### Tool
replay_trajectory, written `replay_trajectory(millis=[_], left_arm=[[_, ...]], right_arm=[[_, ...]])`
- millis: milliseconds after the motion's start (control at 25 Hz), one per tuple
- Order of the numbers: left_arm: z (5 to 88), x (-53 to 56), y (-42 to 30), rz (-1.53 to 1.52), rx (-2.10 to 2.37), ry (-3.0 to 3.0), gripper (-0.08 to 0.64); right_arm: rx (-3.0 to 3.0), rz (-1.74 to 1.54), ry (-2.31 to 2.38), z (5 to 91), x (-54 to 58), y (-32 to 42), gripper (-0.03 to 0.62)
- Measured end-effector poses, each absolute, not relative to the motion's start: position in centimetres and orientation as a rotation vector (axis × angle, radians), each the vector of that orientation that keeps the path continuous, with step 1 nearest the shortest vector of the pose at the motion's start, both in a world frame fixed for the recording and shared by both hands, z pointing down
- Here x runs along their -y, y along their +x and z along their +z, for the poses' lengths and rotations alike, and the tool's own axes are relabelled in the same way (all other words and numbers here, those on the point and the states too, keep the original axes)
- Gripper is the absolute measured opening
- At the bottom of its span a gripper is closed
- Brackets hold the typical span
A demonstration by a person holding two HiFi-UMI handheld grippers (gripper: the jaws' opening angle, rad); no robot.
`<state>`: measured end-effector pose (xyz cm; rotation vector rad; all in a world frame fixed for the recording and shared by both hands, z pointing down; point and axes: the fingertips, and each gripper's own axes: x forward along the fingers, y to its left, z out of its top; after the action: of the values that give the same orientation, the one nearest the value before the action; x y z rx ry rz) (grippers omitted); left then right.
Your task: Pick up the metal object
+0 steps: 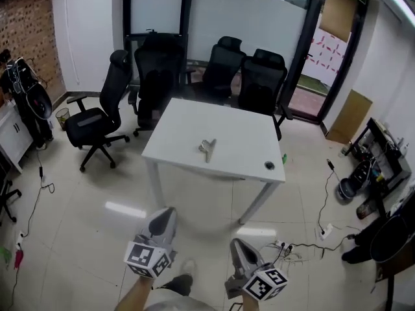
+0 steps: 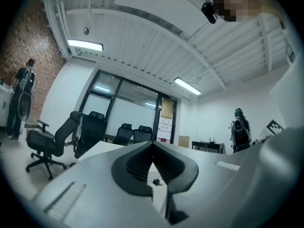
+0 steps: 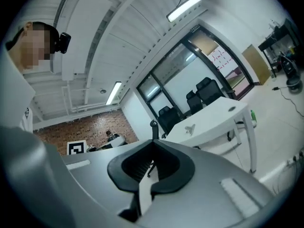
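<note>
At the centre of the frame, on a white table (image 1: 185, 118), lies the metal object (image 1: 207, 149), well apart from both tools. Low in the frame, the left gripper (image 1: 163, 218) and right gripper (image 1: 237, 246) have their jaws pressed together, holding nothing. Arriving that way would likely shove the piece across the smooth top. Chairs (image 1: 104, 112) crowd the upper side, a dark disc (image 1: 269, 165) sits near the table's right edge, and cables (image 1: 295, 248) at lower right could snag a foot.

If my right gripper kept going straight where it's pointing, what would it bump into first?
Probably the black office chair beside the white table. The right gripper points left of the metal object. Depth is hard to judge here.
</note>
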<state>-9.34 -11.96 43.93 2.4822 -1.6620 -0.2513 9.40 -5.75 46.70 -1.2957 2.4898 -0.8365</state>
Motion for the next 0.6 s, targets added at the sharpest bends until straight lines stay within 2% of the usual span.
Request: replay_trajectory(millis=[200,600], left_arm=[[41.0,22.9,-9.7,-0.241,1.734,2.541,-0.002],[41.3,31.9,-8.7,-0.246,1.762,2.41,-0.002]], right_arm=[[-2.472,-0.765,-1.254,42.4,17.3,8.1,0.012],[-2.533,-0.799,-1.212,42.7,28.2,6.5,0.012]])
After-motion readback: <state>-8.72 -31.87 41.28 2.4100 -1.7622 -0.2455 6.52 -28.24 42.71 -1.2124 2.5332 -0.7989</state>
